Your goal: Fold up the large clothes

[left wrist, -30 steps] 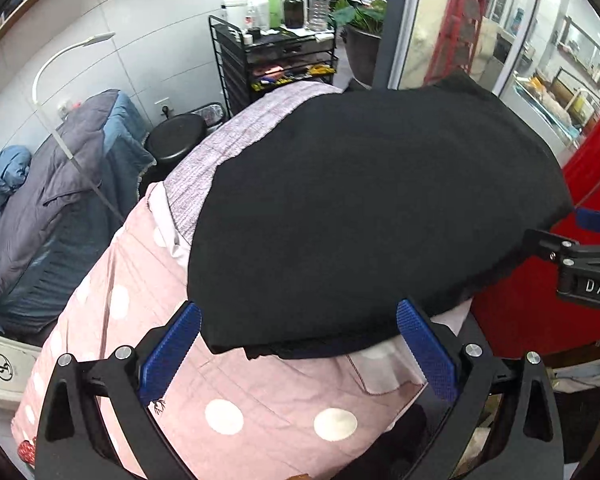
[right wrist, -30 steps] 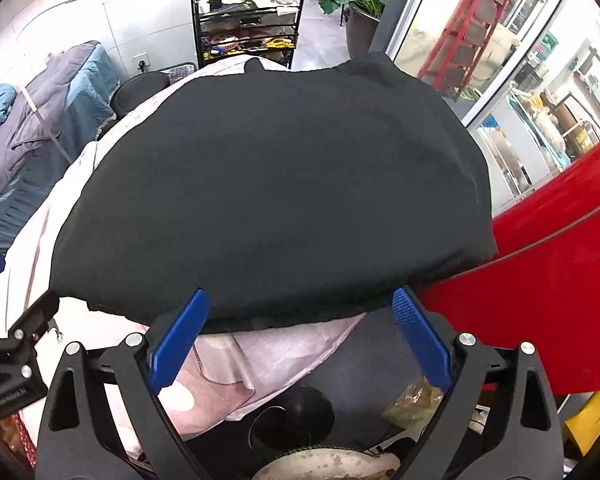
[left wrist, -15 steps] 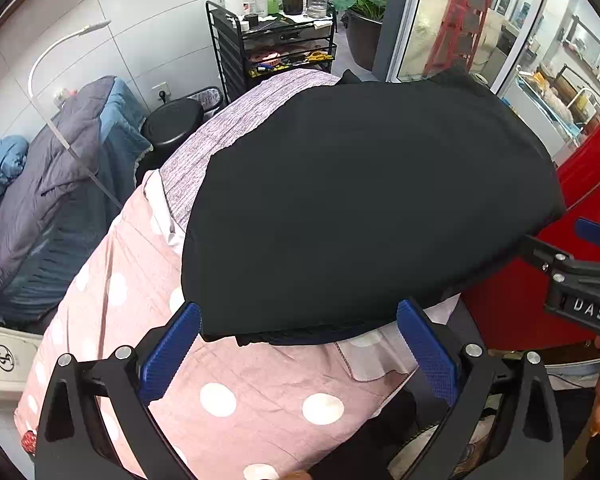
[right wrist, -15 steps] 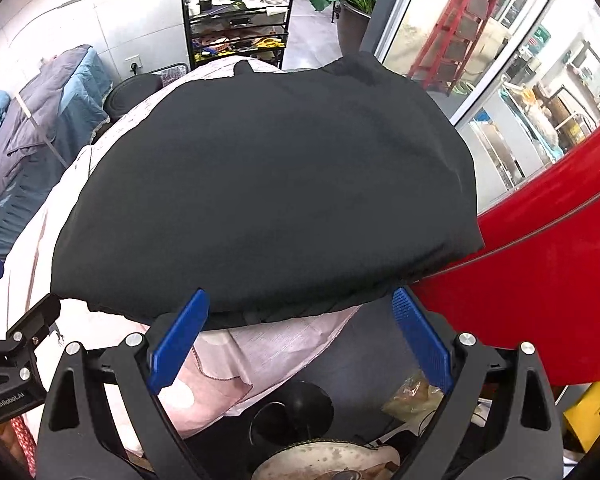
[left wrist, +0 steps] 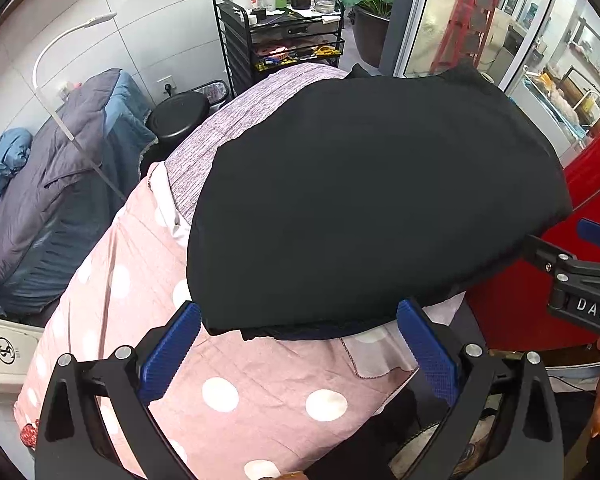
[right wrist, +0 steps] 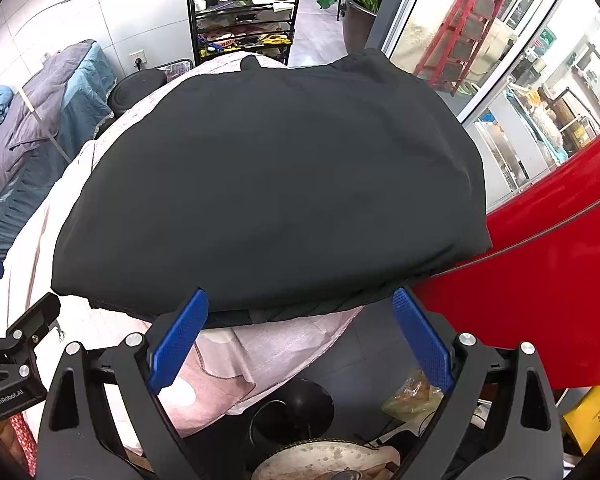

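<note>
A folded black garment [left wrist: 372, 200] lies flat on a surface covered by a pink polka-dot sheet [left wrist: 260, 392]. It also shows in the right wrist view [right wrist: 276, 184]. My left gripper [left wrist: 300, 348] is open and empty, just off the garment's near edge. My right gripper [right wrist: 300, 336] is open and empty, at the garment's near right edge, over the sheet's hanging corner [right wrist: 268, 356]. The right gripper also shows at the right edge of the left wrist view [left wrist: 580, 272]. The left gripper's side shows in the right wrist view [right wrist: 16, 360].
A grey-pink striped cloth [left wrist: 236, 128] lies under the garment at the far left. A red panel [right wrist: 540, 300] stands close on the right. A black stool [left wrist: 178, 114], a bed with grey bedding [left wrist: 56, 184] and a black shelf cart [left wrist: 284, 40] stand beyond. Clutter lies on the floor below [right wrist: 324, 440].
Both grippers have drawn back and a little up from the garment. The garment lies still and looks smaller in both views. Both grippers stay open.
</note>
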A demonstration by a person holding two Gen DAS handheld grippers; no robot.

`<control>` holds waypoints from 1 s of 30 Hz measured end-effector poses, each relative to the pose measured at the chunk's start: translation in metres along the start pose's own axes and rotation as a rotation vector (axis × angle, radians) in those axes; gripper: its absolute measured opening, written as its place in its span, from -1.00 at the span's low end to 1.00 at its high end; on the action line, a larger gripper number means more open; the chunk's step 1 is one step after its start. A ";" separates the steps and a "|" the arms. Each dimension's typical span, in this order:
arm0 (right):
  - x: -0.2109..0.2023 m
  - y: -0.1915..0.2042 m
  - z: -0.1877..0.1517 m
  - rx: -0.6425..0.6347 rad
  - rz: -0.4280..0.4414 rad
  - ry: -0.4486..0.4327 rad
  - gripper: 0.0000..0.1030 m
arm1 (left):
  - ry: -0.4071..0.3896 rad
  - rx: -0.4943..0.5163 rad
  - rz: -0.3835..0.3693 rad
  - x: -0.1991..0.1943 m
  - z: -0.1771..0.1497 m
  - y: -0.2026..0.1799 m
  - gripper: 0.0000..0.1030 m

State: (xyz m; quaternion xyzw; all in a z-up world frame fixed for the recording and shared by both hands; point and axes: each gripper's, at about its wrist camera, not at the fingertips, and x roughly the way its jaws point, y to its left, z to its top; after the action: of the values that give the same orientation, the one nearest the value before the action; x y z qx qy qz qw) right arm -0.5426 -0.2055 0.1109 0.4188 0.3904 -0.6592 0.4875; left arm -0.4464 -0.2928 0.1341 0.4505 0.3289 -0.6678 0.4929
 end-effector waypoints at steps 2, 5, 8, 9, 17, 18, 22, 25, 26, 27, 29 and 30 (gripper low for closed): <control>0.000 0.000 0.001 -0.002 0.000 0.000 0.79 | 0.001 0.002 -0.002 0.000 0.000 -0.001 0.88; 0.001 0.000 0.001 0.000 -0.002 -0.002 0.79 | 0.004 0.009 0.000 0.001 0.000 -0.002 0.88; 0.001 0.000 0.001 0.001 -0.003 -0.001 0.79 | 0.008 0.011 0.000 0.002 0.000 -0.002 0.88; 0.002 0.000 0.001 0.000 -0.003 -0.001 0.79 | 0.009 0.012 0.000 0.002 0.000 -0.002 0.88; 0.004 0.001 0.001 -0.007 -0.007 0.002 0.79 | 0.018 0.014 0.011 0.004 -0.001 -0.003 0.88; 0.004 0.001 0.002 -0.008 -0.007 0.002 0.79 | 0.019 0.017 0.012 0.005 -0.001 -0.003 0.88; 0.004 0.001 0.002 -0.009 -0.007 0.003 0.79 | 0.021 0.020 0.010 0.006 -0.001 -0.003 0.88; 0.005 0.000 0.002 -0.013 -0.007 0.004 0.79 | -0.008 0.013 0.017 0.003 -0.002 -0.003 0.88; 0.005 0.001 0.002 -0.011 -0.007 0.004 0.79 | -0.014 0.011 0.022 0.003 -0.002 -0.003 0.88; 0.005 0.001 0.003 -0.011 -0.007 0.005 0.79 | -0.017 0.010 0.022 0.003 -0.003 -0.003 0.88; 0.006 0.001 0.003 -0.010 -0.007 0.005 0.79 | -0.019 0.011 0.023 0.004 -0.003 -0.003 0.88; 0.006 0.000 0.003 -0.009 -0.007 0.005 0.79 | -0.022 0.012 0.024 0.004 -0.003 -0.003 0.88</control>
State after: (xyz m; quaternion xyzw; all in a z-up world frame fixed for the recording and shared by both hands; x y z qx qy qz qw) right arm -0.5438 -0.2104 0.1062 0.4171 0.3959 -0.6580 0.4862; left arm -0.4491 -0.2906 0.1294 0.4501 0.3140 -0.6686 0.5018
